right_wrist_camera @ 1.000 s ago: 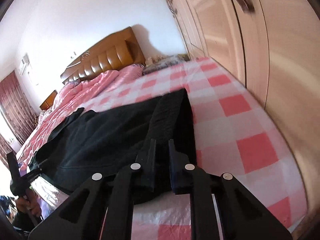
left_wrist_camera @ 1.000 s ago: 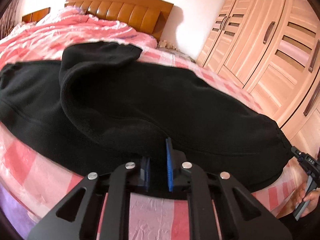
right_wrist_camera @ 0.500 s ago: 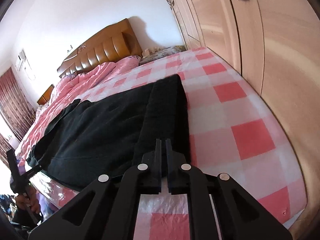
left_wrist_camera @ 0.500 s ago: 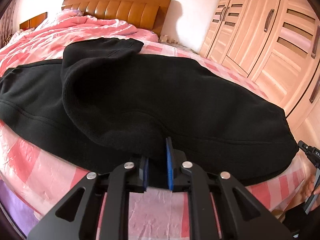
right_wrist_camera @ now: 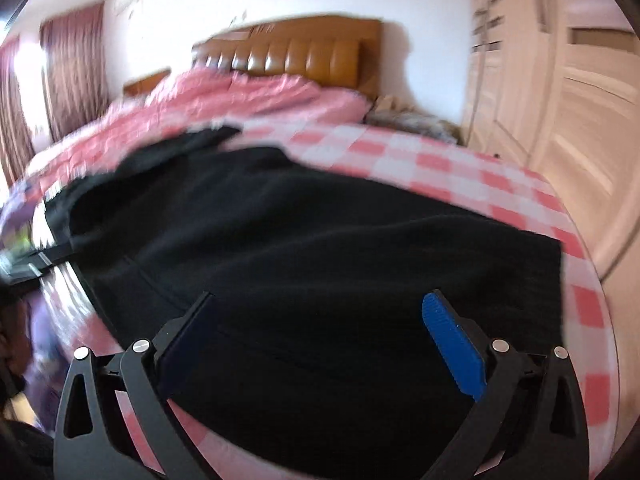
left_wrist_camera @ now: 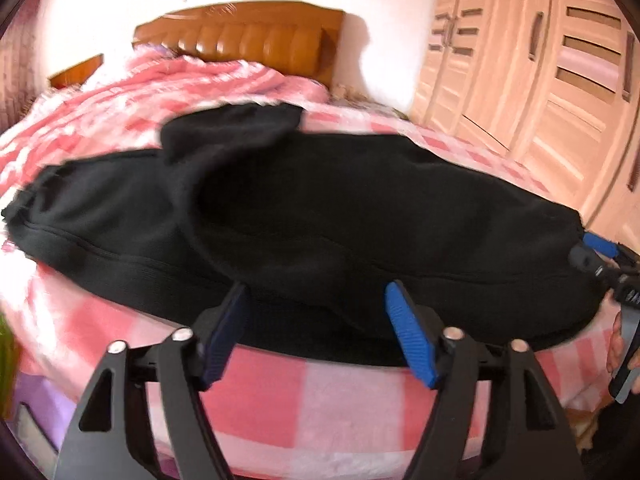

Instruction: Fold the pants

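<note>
Left wrist view: black pants (left_wrist_camera: 320, 220) are laid lengthwise across the pink checked bed (left_wrist_camera: 340, 392), one leg doubled over, while the left gripper (left_wrist_camera: 316, 324) and right gripper (right_wrist_camera: 320, 332) are being opened wide with nothing pinched, probably for re-gripping.

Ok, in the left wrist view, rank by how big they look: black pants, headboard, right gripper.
1. black pants, spread across most of the frame.
2. headboard, though it stands far back, so it looks smaller than it is.
3. right gripper, only partly in view at the edge.
</note>
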Tool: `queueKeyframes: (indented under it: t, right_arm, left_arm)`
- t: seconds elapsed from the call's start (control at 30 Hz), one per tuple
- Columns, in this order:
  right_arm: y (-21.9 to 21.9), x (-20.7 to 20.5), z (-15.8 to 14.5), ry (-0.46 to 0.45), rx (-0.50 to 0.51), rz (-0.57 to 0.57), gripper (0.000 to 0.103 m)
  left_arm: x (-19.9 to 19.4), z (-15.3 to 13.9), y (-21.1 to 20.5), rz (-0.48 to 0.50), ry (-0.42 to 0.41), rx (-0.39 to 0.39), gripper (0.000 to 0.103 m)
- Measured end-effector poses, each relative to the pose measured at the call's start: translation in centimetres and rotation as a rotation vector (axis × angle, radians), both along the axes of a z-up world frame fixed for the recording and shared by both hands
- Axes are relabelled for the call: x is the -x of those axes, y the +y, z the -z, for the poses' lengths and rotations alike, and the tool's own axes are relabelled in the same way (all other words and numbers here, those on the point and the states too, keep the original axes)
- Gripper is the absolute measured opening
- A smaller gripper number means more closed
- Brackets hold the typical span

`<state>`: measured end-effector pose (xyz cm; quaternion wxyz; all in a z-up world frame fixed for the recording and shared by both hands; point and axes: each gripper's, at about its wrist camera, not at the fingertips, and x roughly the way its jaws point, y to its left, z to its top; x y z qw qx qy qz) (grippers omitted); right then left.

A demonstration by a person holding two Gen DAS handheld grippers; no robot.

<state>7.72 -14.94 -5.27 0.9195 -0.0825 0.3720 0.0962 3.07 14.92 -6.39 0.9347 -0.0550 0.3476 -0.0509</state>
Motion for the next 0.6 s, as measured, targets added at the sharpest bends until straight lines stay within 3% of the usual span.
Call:
queueKeyframes:
  t: [0.07, 0.23, 0.43, 0.6]
  right_arm:
    - [-0.1, -0.2, 1.1, 0.032, 0.031, 0.014, 0.098]
    - [-1.9, 0.3, 1.5, 0.111, -0.066, 0.037, 0.098]
    - [-1.7, 0.8, 1.5, 0.117, -0.07, 0.042, 0.099]
    - [-1.7, 1.2, 1.5, 0.108, -0.075, 0.038, 0.099]
  left_arm:
    - [0.3, -0.8, 1.0, -0.028, -0.028, -0.017, 0.081]
    - [-1.9, -3.3, 2.6, -0.073, -0.049, -0.086, 0.095]
    - [-12.7, -5.3, -0.4, -0.039, 0.029, -0.292, 0.1]
    - [-24.9, -4.6, -1.1, -0.068, 0.205, -0.198, 0.1]
